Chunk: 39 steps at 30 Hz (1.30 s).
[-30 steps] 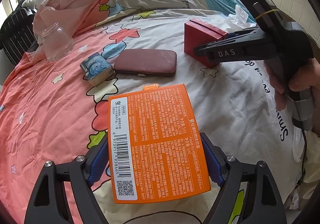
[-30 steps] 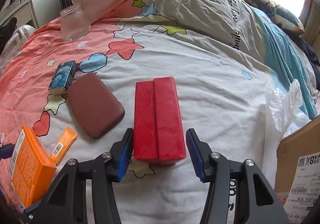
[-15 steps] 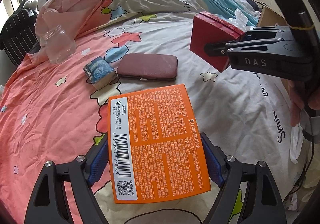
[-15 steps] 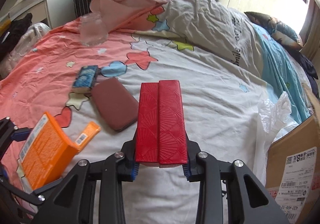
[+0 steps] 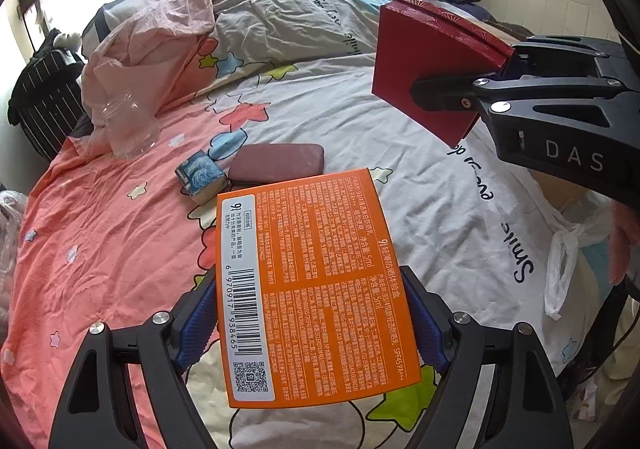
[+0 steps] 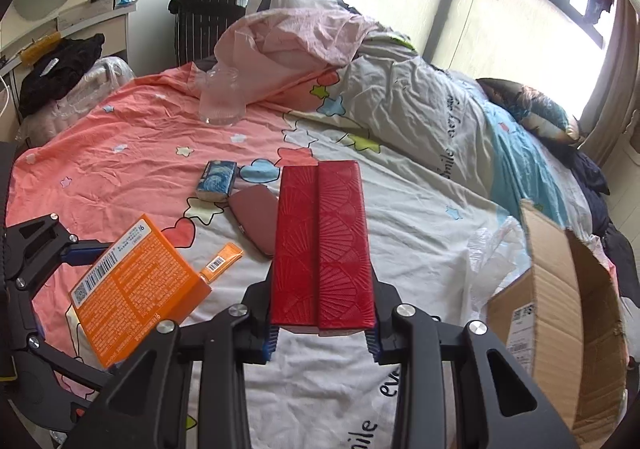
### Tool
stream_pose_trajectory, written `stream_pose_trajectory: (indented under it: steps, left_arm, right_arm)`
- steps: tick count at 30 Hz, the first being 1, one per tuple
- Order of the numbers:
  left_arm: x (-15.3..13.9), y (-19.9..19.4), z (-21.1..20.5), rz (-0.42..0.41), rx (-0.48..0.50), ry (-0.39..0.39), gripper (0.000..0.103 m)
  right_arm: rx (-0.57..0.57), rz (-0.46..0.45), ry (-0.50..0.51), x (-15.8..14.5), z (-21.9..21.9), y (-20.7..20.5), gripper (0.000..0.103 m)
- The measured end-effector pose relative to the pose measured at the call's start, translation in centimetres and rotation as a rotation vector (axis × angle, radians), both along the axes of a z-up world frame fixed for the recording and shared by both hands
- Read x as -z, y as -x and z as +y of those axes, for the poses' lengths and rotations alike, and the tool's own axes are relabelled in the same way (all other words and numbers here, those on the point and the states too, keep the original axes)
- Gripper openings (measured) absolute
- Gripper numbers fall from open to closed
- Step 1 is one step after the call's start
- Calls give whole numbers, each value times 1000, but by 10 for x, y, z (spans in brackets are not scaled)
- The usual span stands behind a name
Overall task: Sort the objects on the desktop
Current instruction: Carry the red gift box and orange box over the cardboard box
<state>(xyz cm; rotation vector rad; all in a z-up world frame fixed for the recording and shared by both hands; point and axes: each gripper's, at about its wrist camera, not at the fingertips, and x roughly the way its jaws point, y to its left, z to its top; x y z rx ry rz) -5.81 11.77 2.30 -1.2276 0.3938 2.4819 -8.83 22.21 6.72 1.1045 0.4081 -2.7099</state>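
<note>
My left gripper (image 5: 310, 323) is shut on an orange box (image 5: 312, 289) and holds it above the bed; it also shows in the right wrist view (image 6: 136, 285). My right gripper (image 6: 322, 333) is shut on a red box (image 6: 322, 245) and holds it high above the bed; it shows in the left wrist view (image 5: 432, 61) at upper right. On the bedspread lie a maroon case (image 5: 278, 167), a blue tissue pack (image 5: 200, 177) and a small orange box (image 6: 222, 261).
A clear glass jar (image 6: 220, 101) stands by a pink cloth (image 6: 288, 37). An open cardboard box (image 6: 560, 301) sits at the bed's right edge, beside a white plastic bag (image 6: 496, 249). A black suitcase (image 6: 208, 21) stands beyond the bed.
My right gripper closed on the red box and lifted it off the bed. My left gripper rose with the orange box, leaving the small orange box on the bedspread.
</note>
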Motion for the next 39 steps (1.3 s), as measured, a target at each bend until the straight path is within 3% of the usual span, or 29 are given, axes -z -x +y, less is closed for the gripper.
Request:
stream_pose_trajectory:
  steps: [10, 25, 39]
  left_arm:
    - [-34, -28, 28, 66, 34, -2, 84]
    - [-80, -50, 105, 130, 187, -30, 84]
    - [-110, -50, 178, 180, 319, -43, 84]
  right_arm:
    - [50, 60, 5, -33, 34, -39, 32]
    - [189, 159, 27, -73, 114, -91, 32]
    - [374, 142, 19, -71, 195, -104, 32]
